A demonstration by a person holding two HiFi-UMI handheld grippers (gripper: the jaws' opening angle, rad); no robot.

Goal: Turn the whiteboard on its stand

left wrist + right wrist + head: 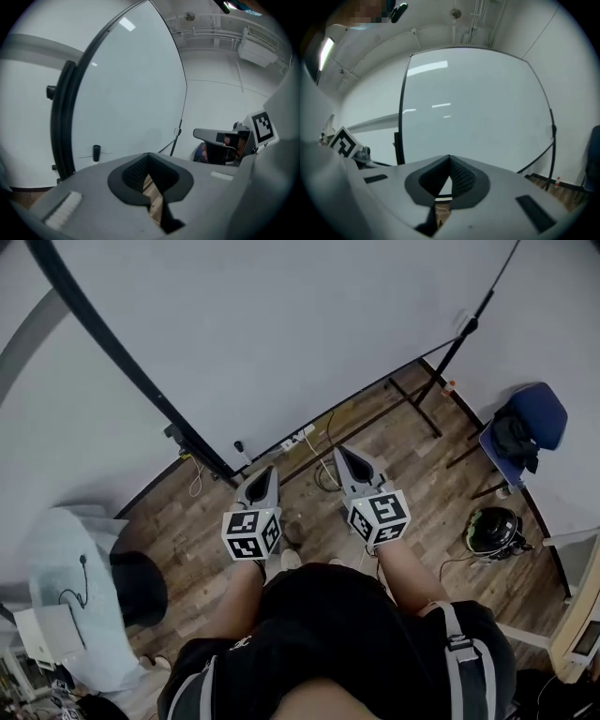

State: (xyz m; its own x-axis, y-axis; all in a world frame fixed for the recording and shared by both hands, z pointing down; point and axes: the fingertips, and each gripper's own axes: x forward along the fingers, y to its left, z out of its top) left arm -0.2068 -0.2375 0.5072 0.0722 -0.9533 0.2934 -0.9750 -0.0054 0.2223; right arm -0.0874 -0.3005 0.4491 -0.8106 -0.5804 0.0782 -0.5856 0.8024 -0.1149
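Note:
The big whiteboard (281,324) stands upright in its black frame straight ahead of me, on a black stand whose legs (412,401) rest on the wooden floor. It fills the left gripper view (131,93) and the right gripper view (478,103). My left gripper (265,474) and right gripper (342,454) are side by side in front of my body. Both point at the board's lower edge and are short of it. Each gripper is shut, tips together with nothing between them (149,154) (450,158).
A power strip with cables (300,439) lies on the floor under the board. At the right stand a blue chair with a dark bag (525,427) and a dark helmet (494,529). A black chair (136,587) and a white covered object (66,587) are at the left.

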